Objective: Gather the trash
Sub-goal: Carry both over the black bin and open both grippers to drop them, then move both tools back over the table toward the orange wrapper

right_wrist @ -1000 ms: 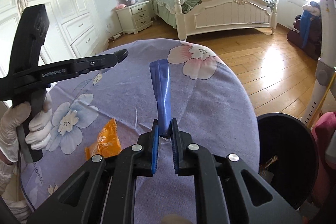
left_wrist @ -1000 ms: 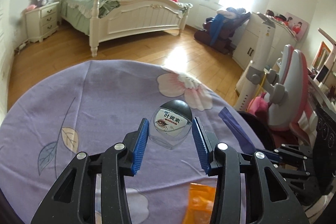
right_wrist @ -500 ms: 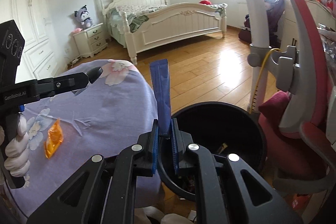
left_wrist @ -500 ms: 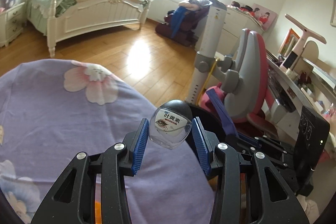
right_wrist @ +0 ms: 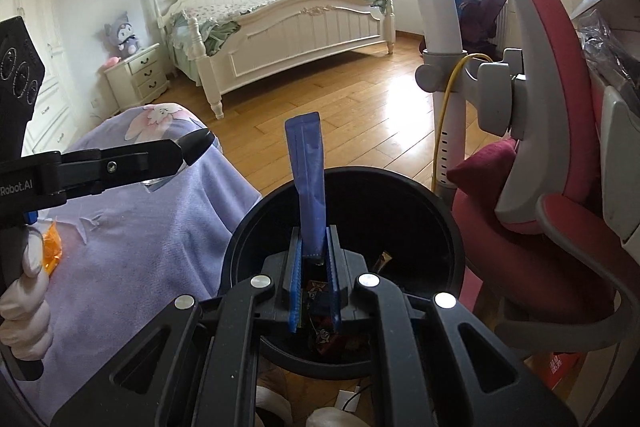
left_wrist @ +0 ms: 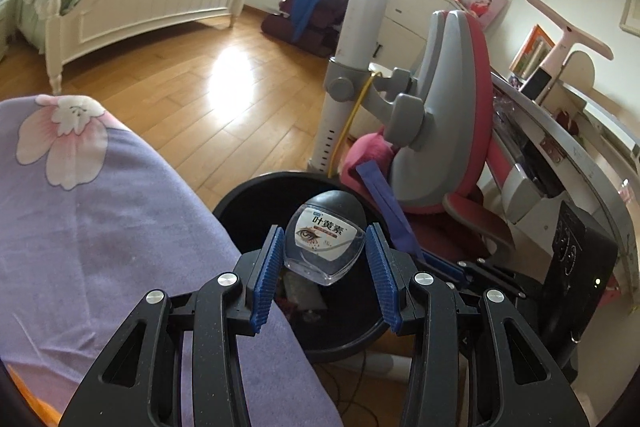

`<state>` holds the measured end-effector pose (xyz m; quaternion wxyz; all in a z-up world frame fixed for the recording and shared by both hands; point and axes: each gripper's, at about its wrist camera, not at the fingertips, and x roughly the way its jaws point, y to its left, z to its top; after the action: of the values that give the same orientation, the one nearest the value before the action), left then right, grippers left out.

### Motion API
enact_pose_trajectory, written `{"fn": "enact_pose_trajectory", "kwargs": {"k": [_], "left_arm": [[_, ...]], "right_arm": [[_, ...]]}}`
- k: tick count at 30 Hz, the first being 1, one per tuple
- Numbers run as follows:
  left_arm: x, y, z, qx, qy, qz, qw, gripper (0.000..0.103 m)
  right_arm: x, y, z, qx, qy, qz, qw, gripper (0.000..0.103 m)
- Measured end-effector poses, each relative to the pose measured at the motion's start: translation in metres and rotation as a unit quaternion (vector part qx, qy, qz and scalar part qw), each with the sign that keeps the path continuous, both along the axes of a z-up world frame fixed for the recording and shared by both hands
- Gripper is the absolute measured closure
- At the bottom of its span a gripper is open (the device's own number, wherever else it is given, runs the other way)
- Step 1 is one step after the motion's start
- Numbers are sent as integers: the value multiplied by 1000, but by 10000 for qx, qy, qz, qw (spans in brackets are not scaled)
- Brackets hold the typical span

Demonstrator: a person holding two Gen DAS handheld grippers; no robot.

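So on the left there's the bench (left_wrist: pixel 100 227) under its purple floral cloth, with an orange wrapper (right_wrist: pixel 52 245) lying on it. Next over, the left gripper (left_wrist: pixel 326 253) has its jaws clamped on a small eye drop bottle (left_wrist: pixel 326 247) right above the black trash bin (left_wrist: pixel 248 195). Rightmost, the right gripper (right_wrist: pixel 314 283) pinches a blue sachet (right_wrist: pixel 308 183) with narrow jaws, upright over the same bin.

The bin (right_wrist: pixel 344 203) stands on the floor, just beside the table (right_wrist: pixel 132 239) and to its right. A chair (right_wrist: pixel 532 227) is on the bin's other side. Both grippers hang over the bin. The bed (right_wrist: pixel 296 27) is far behind.
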<state>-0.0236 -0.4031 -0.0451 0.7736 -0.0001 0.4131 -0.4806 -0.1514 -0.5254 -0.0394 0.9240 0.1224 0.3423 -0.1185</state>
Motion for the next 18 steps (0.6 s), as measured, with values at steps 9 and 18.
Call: {"fn": "enact_pose_trajectory", "kwargs": {"k": [9,18], "left_arm": [[1,-17,-7,107,14,-113,9999,60],[-1,-3,16,143,-414,58,9990,25]], "right_arm": [[2,-11,-7,66,60,-51,9999,91],[1,-8,-5,124,158,-12,9998,69]]}}
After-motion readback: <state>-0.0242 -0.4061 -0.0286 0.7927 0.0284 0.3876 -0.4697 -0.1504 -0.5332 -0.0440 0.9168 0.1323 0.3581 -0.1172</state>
